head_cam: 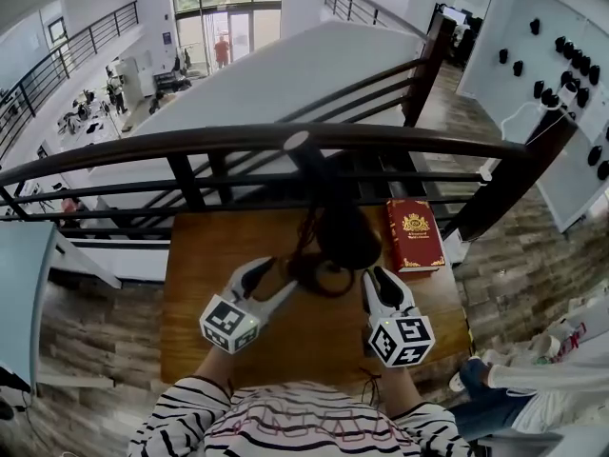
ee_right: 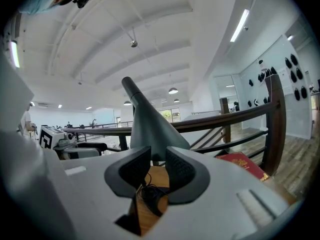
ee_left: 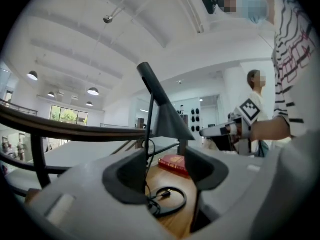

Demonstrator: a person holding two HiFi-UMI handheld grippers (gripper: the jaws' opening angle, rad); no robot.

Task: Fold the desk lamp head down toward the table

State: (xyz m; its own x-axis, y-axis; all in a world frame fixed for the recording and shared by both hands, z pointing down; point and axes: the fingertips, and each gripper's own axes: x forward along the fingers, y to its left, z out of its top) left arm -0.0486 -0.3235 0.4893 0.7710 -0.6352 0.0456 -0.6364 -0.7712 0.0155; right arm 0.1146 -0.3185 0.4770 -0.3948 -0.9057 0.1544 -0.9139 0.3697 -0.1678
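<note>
A dark desk lamp stands at the middle of the wooden table (head_cam: 205,255). Its cone-shaped head (head_cam: 343,236) points down, and its arm rises toward the railing. A ring base with a cable (head_cam: 322,282) lies under the head. My left gripper (head_cam: 276,279) is at the base's left side. In the left gripper view its jaws (ee_left: 162,171) stand apart. The lamp's thin stem (ee_left: 148,134) runs close by the left pad, and the ring base (ee_left: 170,201) shows below. My right gripper (head_cam: 373,286) is just right of the head. Its jaws (ee_right: 159,166) are narrowly apart and empty, with the lamp head (ee_right: 147,129) beyond them.
A red book (head_cam: 414,234) lies at the table's far right corner. A dark wooden railing (head_cam: 190,146) runs along the table's far edge, with a drop to a lower floor behind it. The person's striped sleeves are at the near edge.
</note>
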